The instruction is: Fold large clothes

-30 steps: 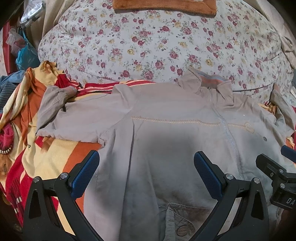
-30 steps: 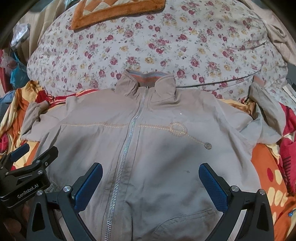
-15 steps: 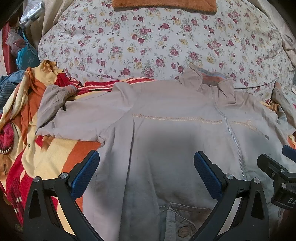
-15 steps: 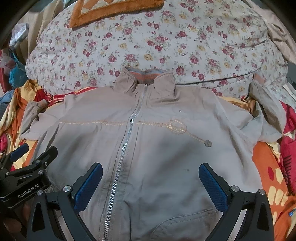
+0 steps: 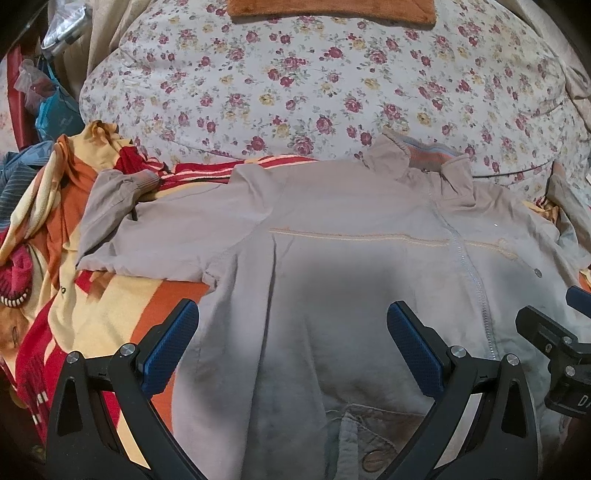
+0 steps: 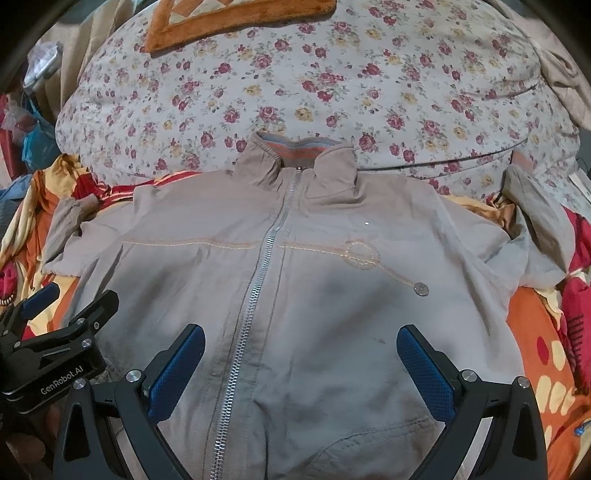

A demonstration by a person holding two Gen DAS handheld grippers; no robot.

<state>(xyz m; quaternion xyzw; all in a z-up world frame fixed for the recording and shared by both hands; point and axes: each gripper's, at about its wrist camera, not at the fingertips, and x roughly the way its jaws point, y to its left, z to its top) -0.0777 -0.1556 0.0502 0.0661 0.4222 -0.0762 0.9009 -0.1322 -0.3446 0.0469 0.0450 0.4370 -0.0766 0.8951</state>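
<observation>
A grey-beige zip jacket (image 6: 314,280) lies front up and spread flat on the bed, zipped, collar (image 6: 303,158) at the far side. Its left sleeve (image 5: 118,192) is bent back at the far left, the other sleeve (image 6: 535,221) folds up at the right. My left gripper (image 5: 291,332) hovers open over the jacket's left lower half (image 5: 295,314). Over the lower middle, beside the zip, my right gripper (image 6: 301,356) is open too, with nothing between its fingers. Each gripper shows at the edge of the other's view.
A large floral pillow (image 6: 314,85) fills the far side, with an orange mat (image 6: 229,18) on top. An orange, red and yellow striped blanket (image 5: 122,306) lies under the jacket. Bags and clutter (image 5: 48,99) sit at the far left.
Both views have shifted slightly; the jacket sits a little lower and nearer in the frames. The jacket itself has not moved and both grippers stay open.
</observation>
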